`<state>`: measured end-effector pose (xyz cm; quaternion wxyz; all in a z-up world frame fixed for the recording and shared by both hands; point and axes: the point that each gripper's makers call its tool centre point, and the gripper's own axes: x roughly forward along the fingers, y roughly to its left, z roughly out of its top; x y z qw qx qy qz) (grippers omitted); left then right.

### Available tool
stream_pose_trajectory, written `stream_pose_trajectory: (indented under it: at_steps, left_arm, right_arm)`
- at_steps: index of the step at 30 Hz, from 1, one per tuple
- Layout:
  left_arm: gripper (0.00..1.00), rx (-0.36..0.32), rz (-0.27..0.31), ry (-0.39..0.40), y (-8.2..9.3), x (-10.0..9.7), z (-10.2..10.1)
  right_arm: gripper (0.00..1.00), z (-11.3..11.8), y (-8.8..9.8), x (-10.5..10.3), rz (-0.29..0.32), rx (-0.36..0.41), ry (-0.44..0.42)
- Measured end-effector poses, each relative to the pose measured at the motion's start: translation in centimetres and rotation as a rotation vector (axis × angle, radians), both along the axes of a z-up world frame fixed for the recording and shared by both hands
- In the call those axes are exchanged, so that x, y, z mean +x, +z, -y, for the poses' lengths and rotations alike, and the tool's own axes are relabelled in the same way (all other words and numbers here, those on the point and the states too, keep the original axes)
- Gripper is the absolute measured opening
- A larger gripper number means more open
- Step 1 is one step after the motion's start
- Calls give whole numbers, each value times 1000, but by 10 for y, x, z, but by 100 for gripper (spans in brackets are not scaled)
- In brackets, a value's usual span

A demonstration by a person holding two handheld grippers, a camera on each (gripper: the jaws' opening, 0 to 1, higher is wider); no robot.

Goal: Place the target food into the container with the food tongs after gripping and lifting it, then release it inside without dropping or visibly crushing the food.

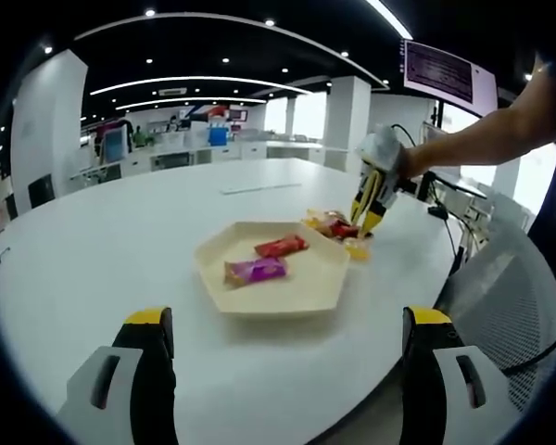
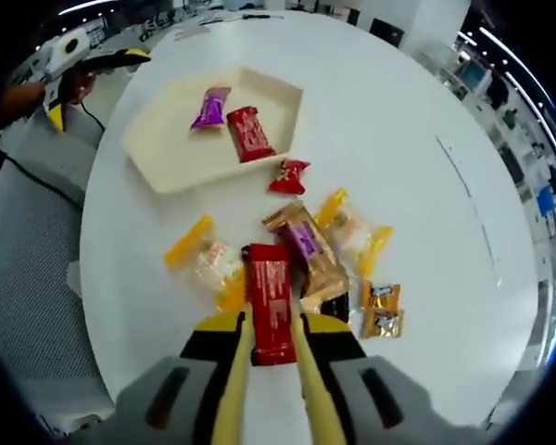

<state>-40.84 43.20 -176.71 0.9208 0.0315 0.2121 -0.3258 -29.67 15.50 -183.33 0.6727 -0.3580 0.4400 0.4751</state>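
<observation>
The right gripper (image 2: 271, 338) points down over the scattered snacks on the white table (image 2: 398, 111), its tongs pinching a red snack bar (image 2: 270, 301) lifted above the pile. The left gripper (image 1: 283, 348) hovers level before the cream tray (image 1: 301, 292), jaws spread wide.

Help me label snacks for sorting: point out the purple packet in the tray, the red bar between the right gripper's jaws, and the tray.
purple packet (image 2: 210, 108), right gripper view, wrapper's middle.
red bar (image 2: 271, 301), right gripper view, wrapper's middle.
tray (image 2: 153, 153), right gripper view, bare floor.
</observation>
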Motion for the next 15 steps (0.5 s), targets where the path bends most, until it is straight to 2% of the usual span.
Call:
stream_pose_trajectory:
  at_steps: [4,15]
  left_arm:
    - [100,6,6,1,0,1,-1]
    - [100,14,26,-4,3,1,-1]
  right_arm:
    - [23,2,4,2,-3,15,-25]
    - [23,0,23,6,7,11,-18]
